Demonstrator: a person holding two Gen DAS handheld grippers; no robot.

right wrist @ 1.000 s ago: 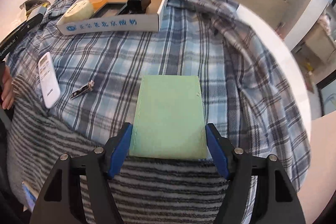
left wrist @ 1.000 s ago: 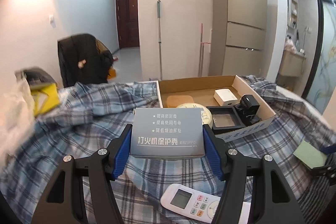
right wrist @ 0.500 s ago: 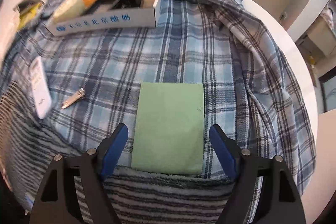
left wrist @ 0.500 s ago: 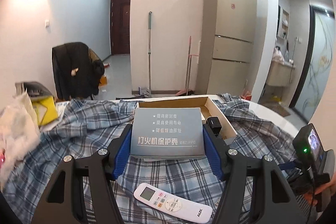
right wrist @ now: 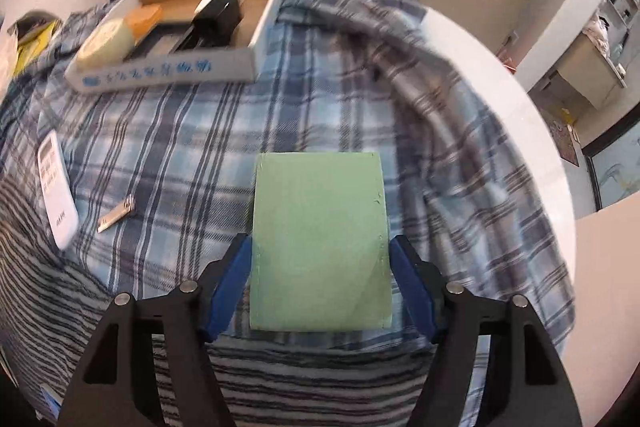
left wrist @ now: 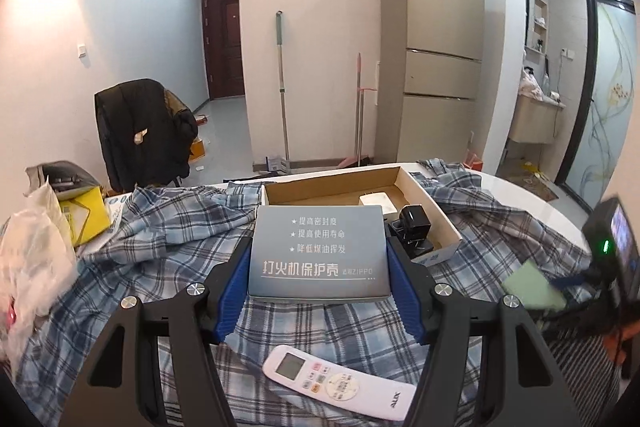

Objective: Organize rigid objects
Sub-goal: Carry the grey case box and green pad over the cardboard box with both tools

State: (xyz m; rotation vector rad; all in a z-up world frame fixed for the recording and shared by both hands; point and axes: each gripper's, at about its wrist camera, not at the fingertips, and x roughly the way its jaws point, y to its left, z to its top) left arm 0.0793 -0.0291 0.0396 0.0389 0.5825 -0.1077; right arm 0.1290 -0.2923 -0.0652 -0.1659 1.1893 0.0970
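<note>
Several items already sit in the cardboard tray (right wrist: 256, 39) near the counter's far edge; the left claw (left wrist: 319, 279) is grasping a grey box (left wrist: 318, 255), the right claw (right wrist: 320, 287), jaws just closing, is grasping a green pad (right wrist: 320, 239), while a remote (right wrist: 56, 191) and a metal clip (right wrist: 116, 214) remain out.

Bright ceiling spotlights, fisheye edges, slight blur

1 cardboard tray (right wrist: 264, 23), 1 remote (left wrist: 340, 383), 1 grey box (left wrist: 318, 255), 1 green pad (right wrist: 320, 243)

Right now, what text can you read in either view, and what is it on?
Grey box in the left gripper: "提高密封度", "提高使用寿命", "降低煤油挥发", "打火机保护壳", small "ZIPPO".
Remote: "AUX"; button labels too small.
Tray front wall: blue print, blurred, unreadable.
Green box in the right gripper: no text.
</note>
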